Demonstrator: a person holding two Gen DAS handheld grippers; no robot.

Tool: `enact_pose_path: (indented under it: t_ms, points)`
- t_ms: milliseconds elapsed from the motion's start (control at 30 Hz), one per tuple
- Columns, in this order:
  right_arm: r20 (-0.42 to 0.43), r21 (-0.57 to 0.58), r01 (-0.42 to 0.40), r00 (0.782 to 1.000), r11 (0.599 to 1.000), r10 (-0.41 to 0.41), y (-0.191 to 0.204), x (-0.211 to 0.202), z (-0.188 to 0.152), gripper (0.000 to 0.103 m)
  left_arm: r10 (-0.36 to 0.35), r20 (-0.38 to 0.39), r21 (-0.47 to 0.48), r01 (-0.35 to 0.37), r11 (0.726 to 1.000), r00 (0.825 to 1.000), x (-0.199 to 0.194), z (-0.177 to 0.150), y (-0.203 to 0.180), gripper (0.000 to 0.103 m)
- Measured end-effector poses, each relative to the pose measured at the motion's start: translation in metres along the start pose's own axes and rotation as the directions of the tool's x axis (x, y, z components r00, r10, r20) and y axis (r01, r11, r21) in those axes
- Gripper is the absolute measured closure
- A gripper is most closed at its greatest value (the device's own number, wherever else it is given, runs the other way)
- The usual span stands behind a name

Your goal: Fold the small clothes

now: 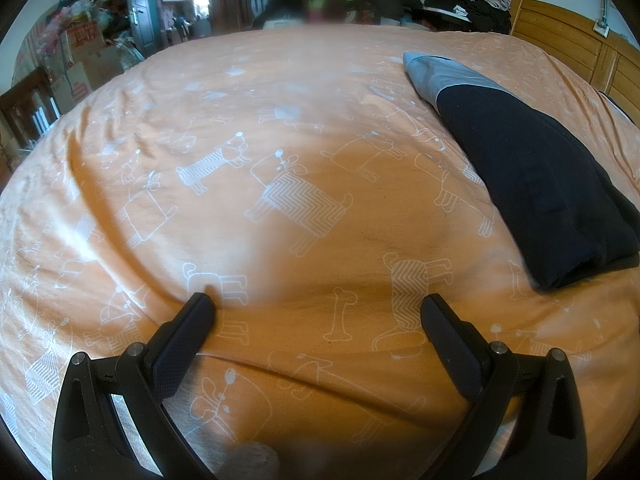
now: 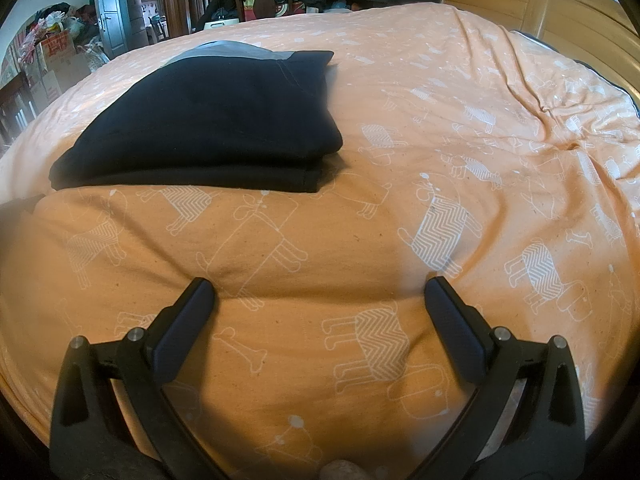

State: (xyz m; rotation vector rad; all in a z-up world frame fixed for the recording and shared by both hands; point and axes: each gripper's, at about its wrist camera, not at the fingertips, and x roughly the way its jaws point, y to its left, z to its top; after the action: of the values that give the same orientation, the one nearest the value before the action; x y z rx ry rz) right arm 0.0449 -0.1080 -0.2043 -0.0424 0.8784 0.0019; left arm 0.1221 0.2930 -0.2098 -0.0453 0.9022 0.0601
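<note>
Folded dark garment (image 2: 208,120) lying flat on the orange bedspread (image 2: 440,160), ahead-left of the right gripper (image 2: 319,296), ahead-right of the left gripper (image 1: 316,312). Both spread wide, empty. Fold seemingly finished; nothing else awaiting nearby.

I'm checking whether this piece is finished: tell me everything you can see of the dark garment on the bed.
The dark garment is navy or black soft, fleece-like fabric with a grey panel at its far end. It lies folded into a compact, roughly rectangular bundle, with stacked layers showing along its near edge and a stitched seam near one far corner. It rests flat on the orange bedsheet, which is all that touches it. Both the left gripper and the right gripper are open and clear of it.
</note>
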Motion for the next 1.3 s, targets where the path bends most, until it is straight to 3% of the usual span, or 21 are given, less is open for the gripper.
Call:
enact_pose_path:
  t_ms: [667,833,933,1067,1300]
  points:
    - [-0.017,-0.002,0.000,1.000,1.000,0.000,0.003,-0.001,0.003,0.000,0.009,-0.005,0.004,-0.009,1.000,1.000,-0.001,0.000,-0.002,0.000]
    - [-0.200,0.037,0.022,0.980,0.999,-0.014,0.006,0.008,0.025,0.000,0.014,-0.075,0.014,-0.013,1.000,0.997,0.000,0.009,-0.003,0.000]
    - [-0.240,0.068,0.042,0.970,0.997,-0.025,0.009,0.011,0.031,0.000,0.005,-0.081,-0.007,-0.005,1.000,0.997,0.002,0.010,0.000,0.000]
    - [-0.235,0.072,0.066,0.971,0.995,-0.048,0.015,0.010,0.032,0.000,0.037,-0.058,0.011,-0.036,0.999,0.998,0.000,0.011,-0.006,0.000]
    - [-0.128,0.123,0.084,0.990,0.989,-0.068,0.023,0.004,0.023,0.000,-0.012,-0.078,-0.018,0.010,1.000,0.997,0.003,0.011,0.000,0.000]
